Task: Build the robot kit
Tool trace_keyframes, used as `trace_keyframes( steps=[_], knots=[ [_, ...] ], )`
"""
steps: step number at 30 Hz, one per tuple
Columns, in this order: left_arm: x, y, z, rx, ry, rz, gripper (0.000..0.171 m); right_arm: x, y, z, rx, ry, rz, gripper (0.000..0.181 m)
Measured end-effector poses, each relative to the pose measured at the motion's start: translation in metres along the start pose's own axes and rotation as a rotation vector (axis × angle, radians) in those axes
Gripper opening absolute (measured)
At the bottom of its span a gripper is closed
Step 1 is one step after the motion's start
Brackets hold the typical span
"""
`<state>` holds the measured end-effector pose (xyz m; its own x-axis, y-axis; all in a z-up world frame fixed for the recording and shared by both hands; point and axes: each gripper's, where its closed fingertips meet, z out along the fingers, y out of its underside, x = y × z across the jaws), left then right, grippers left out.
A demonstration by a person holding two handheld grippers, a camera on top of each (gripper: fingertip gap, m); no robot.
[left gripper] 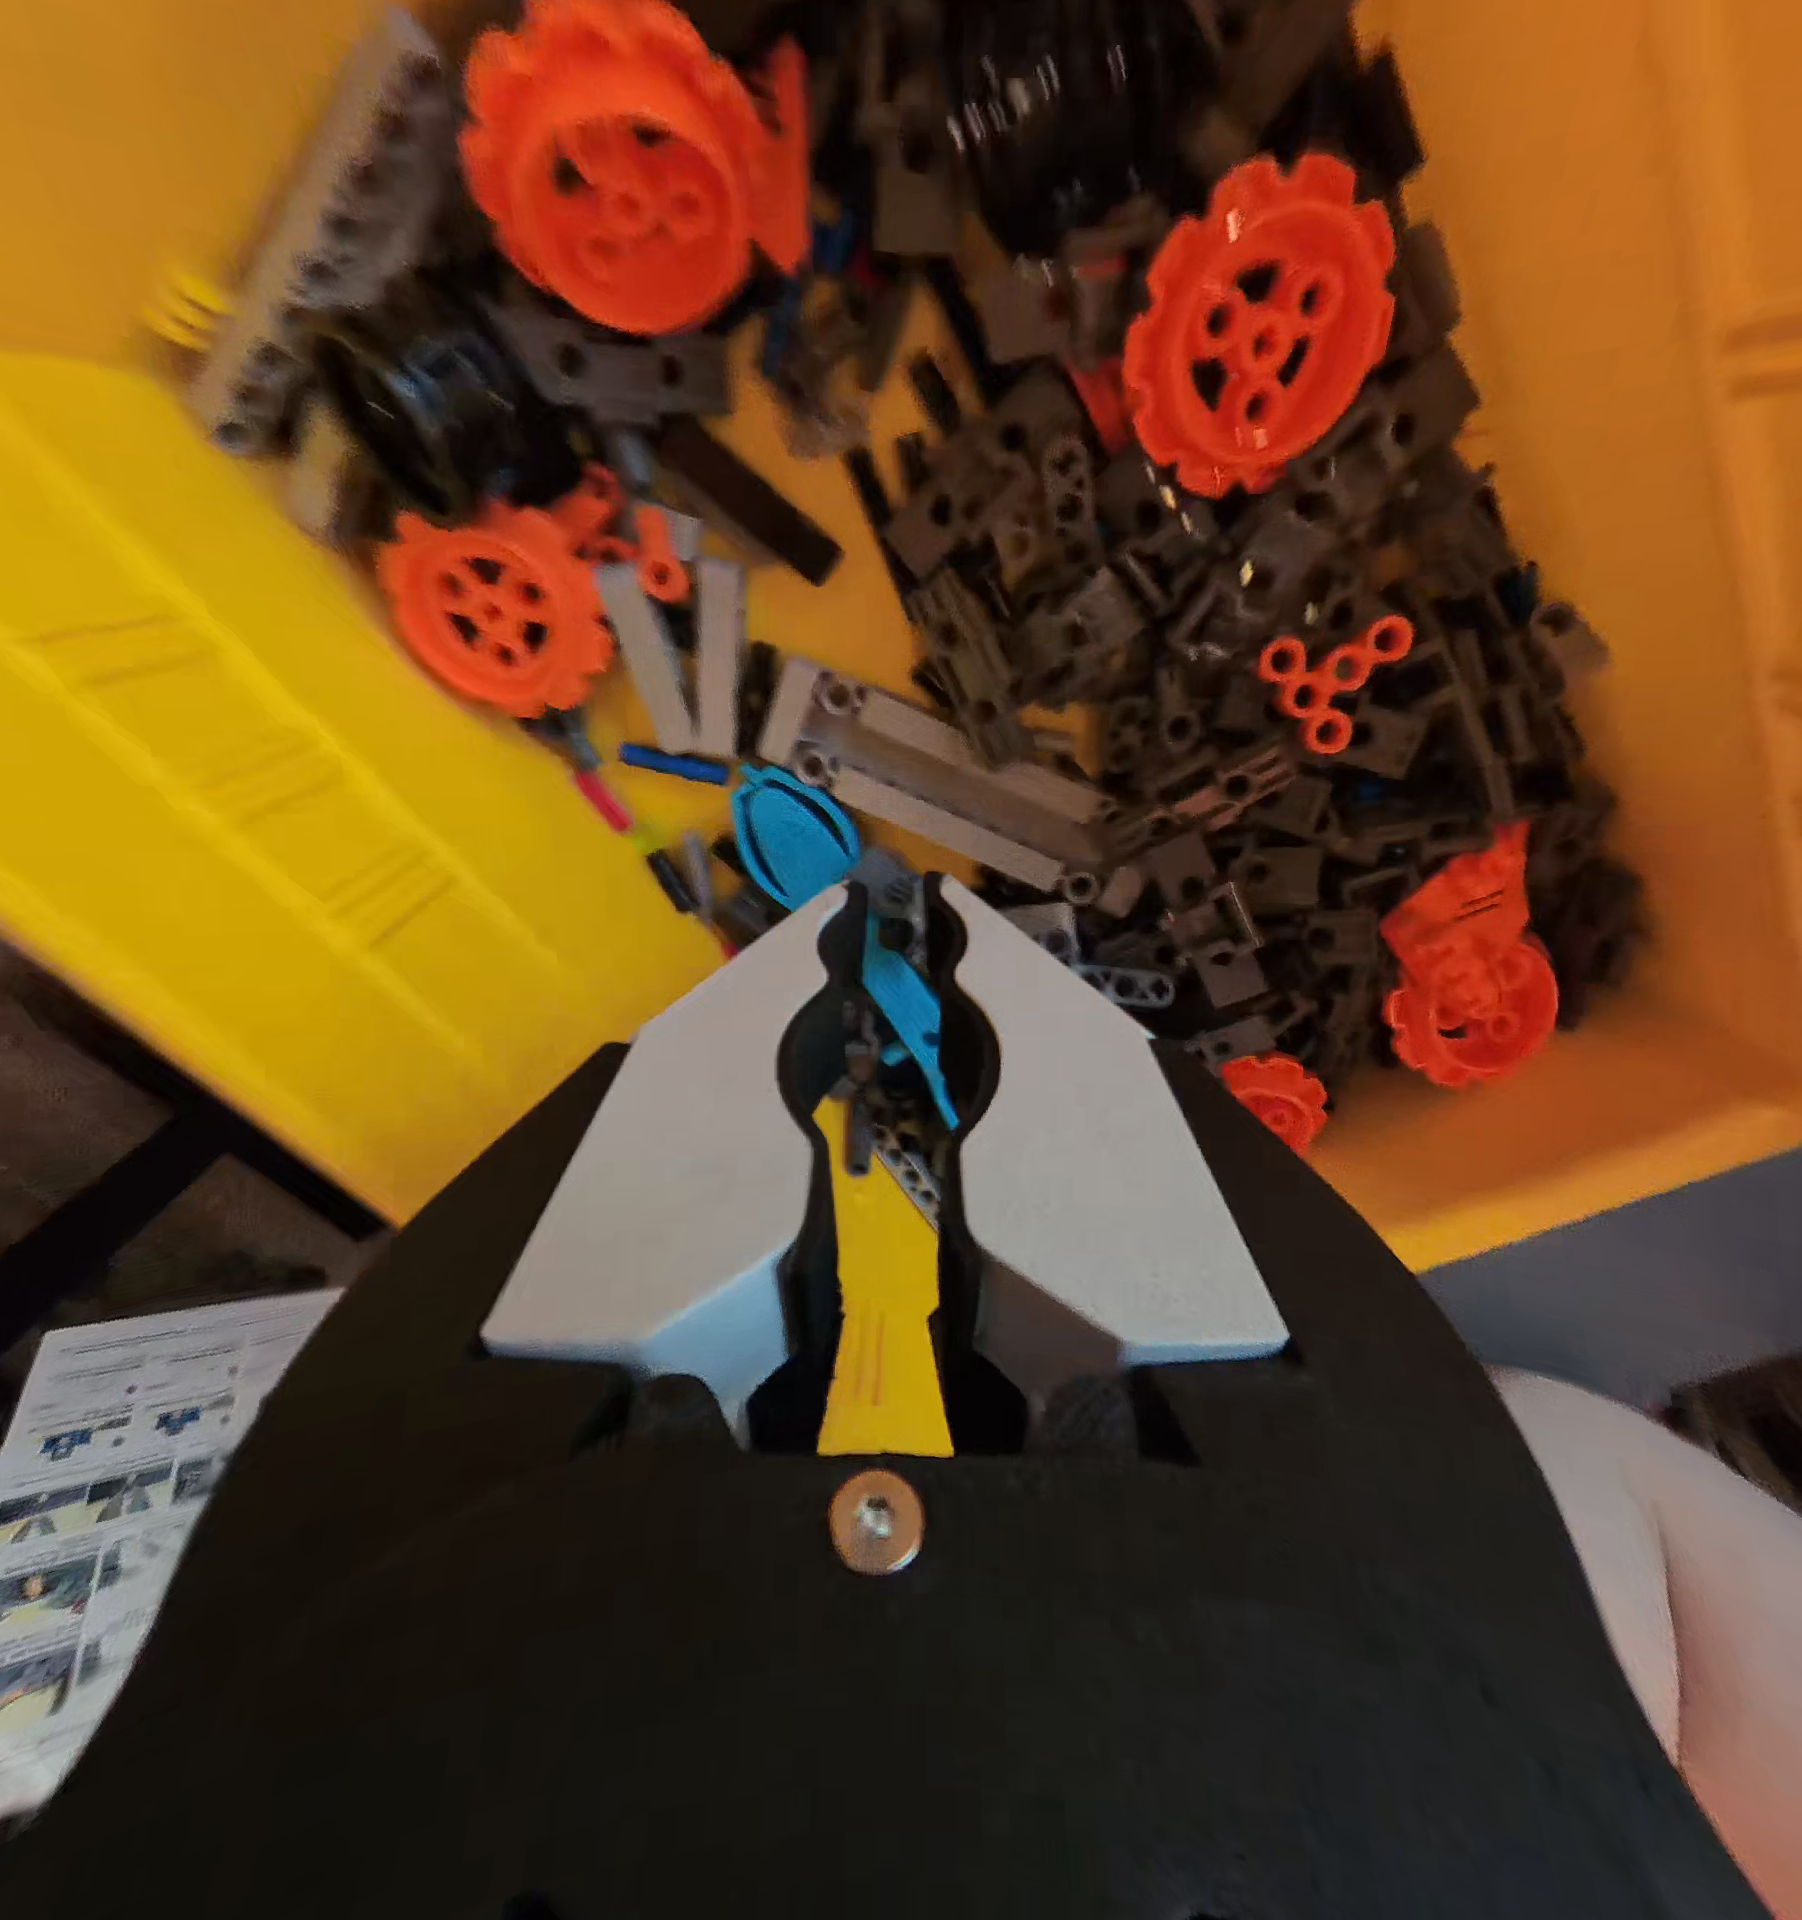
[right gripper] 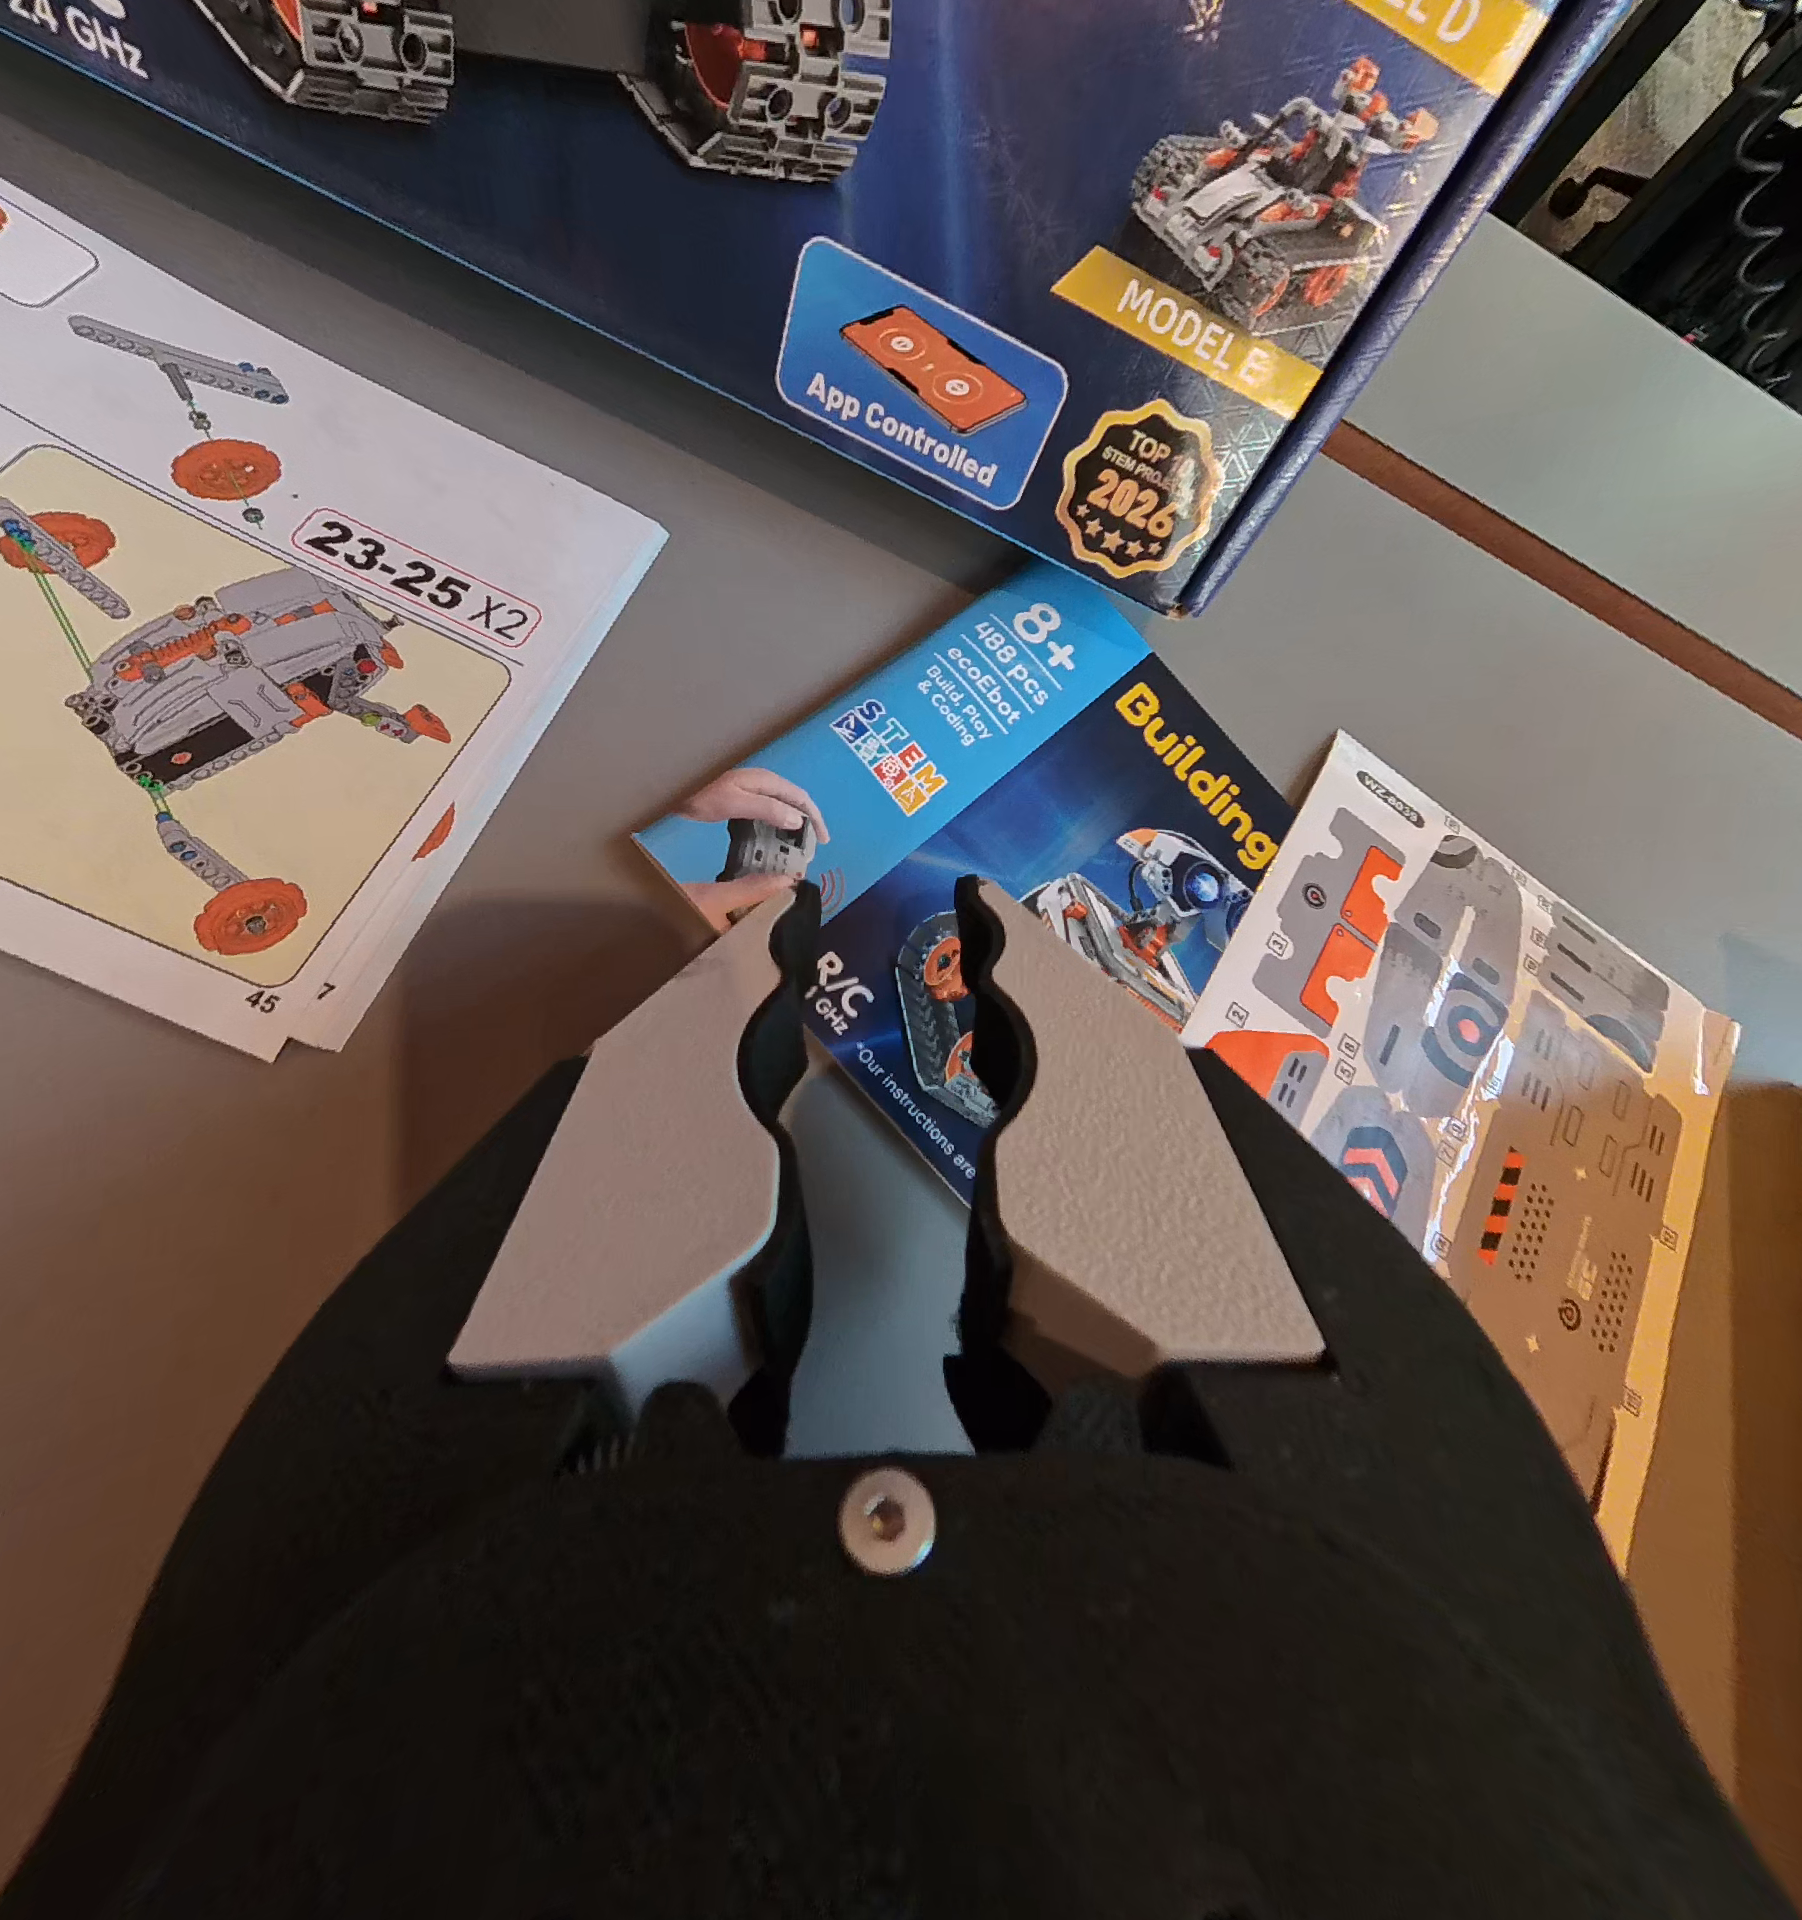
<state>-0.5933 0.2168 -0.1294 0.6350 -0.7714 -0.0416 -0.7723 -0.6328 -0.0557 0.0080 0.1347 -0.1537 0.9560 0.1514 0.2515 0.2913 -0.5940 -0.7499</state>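
Grey tabletop (right gripper: 253,1247) fills the right wrist view, strewn with printed matter, while the left wrist view looks down into a bright yellow plastic bin (left gripper: 253,831) heaped with building-kit parts.

Over that bin, the left gripper (left gripper: 889,904) has its two pale fingers drawn close together, and a blue flat plastic tool with an oval head (left gripper: 795,836) sits between them. The tool's handle runs back through the narrow gap, but whether the fingers truly pinch it or only frame it, I cannot tell. Just beyond the oval head lie long light-grey perforated beams (left gripper: 938,769). Farther into the bin a heap of dark grey and black small bricks (left gripper: 1292,727) spreads out, with three large orange toothed wheels (left gripper: 1255,322) lying on and around it. Outside the bin's near wall, a white printed instruction sheet (left gripper: 76,1507) shows.

The right gripper (right gripper: 886,899) hovers with its fingers apart and nothing between them, just above a blue glossy booklet (right gripper: 1032,790) lying flat. Beside the booklet, away from the open white instruction manual (right gripper: 253,675), rests a sticker sheet in clear wrap (right gripper: 1499,1039). Beyond the booklet stands a dark blue cardboard kit box (right gripper: 668,312), its corner almost touching the booklet.
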Motion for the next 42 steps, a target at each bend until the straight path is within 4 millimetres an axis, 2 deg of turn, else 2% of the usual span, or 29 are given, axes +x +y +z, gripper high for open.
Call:
trace_keyframes(
  steps=[2, 5, 7, 9, 10, 12, 15, 18, 20, 22, 24, 28, 29, 31, 33, 38, 40, 42],
  knots=[
    [-0.007, -0.021, -0.011, 0.128, 0.008, -0.023, 0.019, 0.000, -0.001, 0.001, 0.004, 0.002, 0.001, 0.026],
    [-0.011, -0.062, -0.019, 0.320, 0.065, -0.071, 0.016, 0.000, -0.002, 0.002, 0.005, 0.013, -0.012, 0.026],
    [-0.009, -0.079, -0.011, 0.352, 0.092, -0.074, 0.010, 0.000, -0.003, 0.002, 0.003, 0.023, -0.028, 0.025],
    [-0.015, -0.087, 0.006, 0.352, 0.037, -0.024, 0.009, 0.000, -0.003, 0.002, 0.003, 0.031, -0.045, 0.025],
    [-0.017, -0.089, 0.014, 0.343, 0.026, -0.007, 0.009, -0.001, -0.003, 0.002, 0.003, 0.034, -0.051, 0.025],
    [-0.023, -0.088, 0.029, 0.310, 0.015, -0.028, 0.026, -0.001, -0.003, 0.002, 0.005, 0.034, -0.054, 0.025],
    [-0.022, -0.095, 0.032, 0.347, 0.049, -0.029, 0.030, -0.001, -0.003, 0.002, 0.008, 0.027, -0.048, 0.025],
    [-0.024, -0.090, 0.036, 0.319, 0.027, -0.019, 0.012, -0.001, -0.003, 0.002, 0.011, 0.018, -0.036, 0.025],
    [-0.021, -0.077, 0.040, 0.246, 0.037, -0.012, 0.002, -0.001, -0.003, 0.003, 0.012, 0.014, -0.030, 0.025],
    [-0.020, -0.059, 0.040, 0.157, 0.042, -0.014, 0.003, -0.001, -0.003, 0.002, 0.012, 0.015, -0.030, 0.025],
    [-0.029, -0.053, 0.031, 0.159, -0.017, -0.021, 0.002, -0.001, -0.003, 0.002, 0.011, 0.018, -0.038, 0.024],
    [-0.046, -0.093, -0.004, 0.467, -0.049, -0.110, 0.003, -0.002, -0.003, 0.002, 0.010, 0.022, -0.049, 0.023],
    [-0.051, -0.102, -0.011, 0.542, -0.045, -0.144, 0.008, -0.002, -0.003, 0.002, 0.010, 0.022, -0.050, 0.023],
    [-0.063, -0.106, -0.010, 0.579, -0.071, -0.210, 0.036, -0.002, -0.003, 0.002, 0.010, 0.021, -0.050, 0.023],
    [-0.073, -0.094, 0.008, 0.461, -0.121, -0.246, 0.049, -0.002, -0.003, 0.002, 0.011, 0.019, -0.051, 0.023],
    [-0.063, -0.085, 0.034, 0.313, -0.141, -0.217, 0.080, -0.003, -0.003, 0.002, 0.010, 0.020, -0.059, 0.022],
    [-0.062, -0.079, 0.035, 0.282, -0.169, -0.189, 0.071, -0.003, -0.003, 0.002, 0.010, 0.020, -0.059, 0.022],
    [-0.051, -0.068, 0.039, 0.215, -0.107, -0.179, 0.062, -0.003, -0.003, 0.002, 0.010, 0.020, -0.060, 0.022]
  ],
)
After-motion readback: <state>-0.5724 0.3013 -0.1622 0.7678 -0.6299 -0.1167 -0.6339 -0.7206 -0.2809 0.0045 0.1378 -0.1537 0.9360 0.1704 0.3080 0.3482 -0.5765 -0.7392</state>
